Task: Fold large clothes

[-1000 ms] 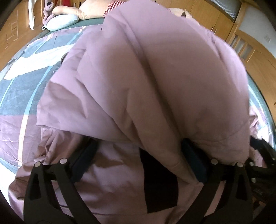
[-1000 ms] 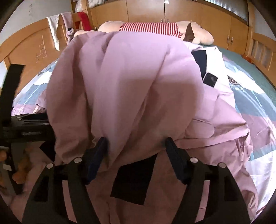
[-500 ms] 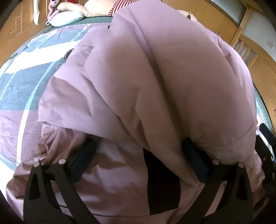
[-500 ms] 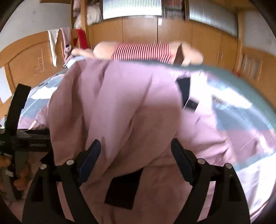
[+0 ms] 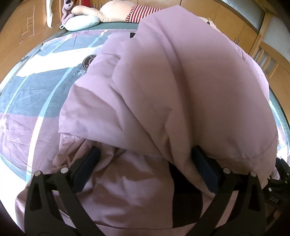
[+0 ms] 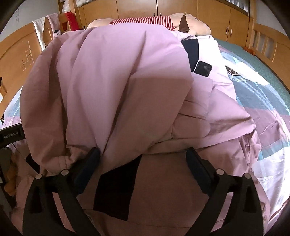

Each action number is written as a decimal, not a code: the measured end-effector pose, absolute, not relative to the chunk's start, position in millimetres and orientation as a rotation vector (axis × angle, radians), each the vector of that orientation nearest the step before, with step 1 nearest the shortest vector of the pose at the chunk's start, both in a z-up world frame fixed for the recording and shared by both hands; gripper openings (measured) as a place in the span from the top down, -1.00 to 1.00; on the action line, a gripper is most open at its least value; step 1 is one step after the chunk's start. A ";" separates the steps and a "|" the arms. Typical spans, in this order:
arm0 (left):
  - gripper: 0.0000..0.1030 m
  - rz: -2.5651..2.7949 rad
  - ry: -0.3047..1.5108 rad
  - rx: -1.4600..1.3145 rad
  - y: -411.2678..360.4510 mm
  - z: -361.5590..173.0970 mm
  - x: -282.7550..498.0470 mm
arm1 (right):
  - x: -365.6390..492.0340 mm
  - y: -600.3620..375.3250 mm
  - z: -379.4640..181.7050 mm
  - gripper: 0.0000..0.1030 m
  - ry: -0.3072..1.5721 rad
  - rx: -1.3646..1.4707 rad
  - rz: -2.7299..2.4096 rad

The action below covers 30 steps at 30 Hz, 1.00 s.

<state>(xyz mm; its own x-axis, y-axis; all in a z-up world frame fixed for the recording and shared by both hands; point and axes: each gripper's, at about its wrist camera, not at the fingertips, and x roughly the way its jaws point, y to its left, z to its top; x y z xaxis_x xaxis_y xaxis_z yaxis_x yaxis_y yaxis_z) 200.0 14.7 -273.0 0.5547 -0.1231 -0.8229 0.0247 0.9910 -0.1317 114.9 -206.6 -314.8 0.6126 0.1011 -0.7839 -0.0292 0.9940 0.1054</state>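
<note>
Pink garment [image 5: 190, 94] is lying bunched on the bed [image 5: 27, 101], a big fold of it heaped up over both grippers. A black patch [image 6: 116, 190] on the garment is showing lower down, between the right gripper's fingers.

Left gripper [image 5: 146, 168] is standing wide; the fold's hem is draping over its right finger [image 5: 204, 170], and the left finger [image 5: 87, 168] is sitting on the lower layer. Pads are not pressing together on cloth.

Right gripper [image 6: 143, 167] is opening, jaws wide apart. Cloth is lying between them and its hem is draping over the left finger [image 6: 87, 167], but nothing is pinched; the right finger [image 6: 199, 168] is touching only the fold's edge.

In the right wrist view, a dark phone [image 6: 203, 69] is lying just beside the heaped fold, on a paler pink layer. A striped plush toy [image 6: 145, 20] is lying at the far end of the bed, in front of wooden cabinets [image 6: 181, 10]. In the left wrist view a pale blue pillow [image 5: 81, 21] is sitting at the bed's far left corner. The left gripper's body is poking in at the left edge of the right wrist view.
</note>
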 end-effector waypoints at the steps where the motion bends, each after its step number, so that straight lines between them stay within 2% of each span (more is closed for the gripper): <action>1: -0.96 -0.089 0.978 -0.110 14.5 -271.8 197.4 | 115.0 -207.4 -315.2 -0.89 0.909 0.086 0.076; 5: -0.96 -0.087 0.937 -0.168 25.6 -263.5 185.5 | 110.1 -208.3 -308.4 -0.89 0.891 0.084 0.070; 9: -0.96 -0.101 0.818 -0.159 24.7 -237.2 165.5 | 92.7 -219.2 -275.4 -0.89 0.707 0.093 0.037; 12: -0.96 -0.109 0.804 -0.094 14.5 -235.2 160.2 | 83.1 -224.8 -257.5 -0.89 0.598 0.053 -0.026; 14: -0.96 -0.120 0.830 -0.054 4.6 -243.1 161.9 | 87.1 -226.9 -261.1 -0.89 0.616 0.006 -0.076; 18: -0.96 -0.148 0.961 -0.061 -1.2 -272.3 176.2 | 112.2 -233.5 -305.2 -0.89 0.847 0.004 -0.103; 22: -0.96 -0.173 1.005 -0.133 7.3 -279.8 182.5 | 118.7 -239.3 -311.8 -0.95 0.882 0.062 -0.087; 27: -0.96 -0.155 0.971 -0.125 6.3 -272.1 176.3 | 119.6 -238.6 -314.0 -0.97 0.888 0.046 -0.087; 30: -0.96 -0.109 0.849 -0.090 5.4 -252.6 160.0 | 117.1 -237.1 -313.7 -0.97 0.889 0.047 -0.085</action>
<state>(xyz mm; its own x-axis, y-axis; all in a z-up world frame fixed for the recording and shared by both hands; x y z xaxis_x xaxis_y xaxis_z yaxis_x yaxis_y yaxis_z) 160.0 5.4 -252.6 0.6560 -0.1321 -0.7431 0.0605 0.9906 -0.1227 117.1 -237.1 -313.7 0.6273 -0.0549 -0.7768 0.0942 0.9955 0.0057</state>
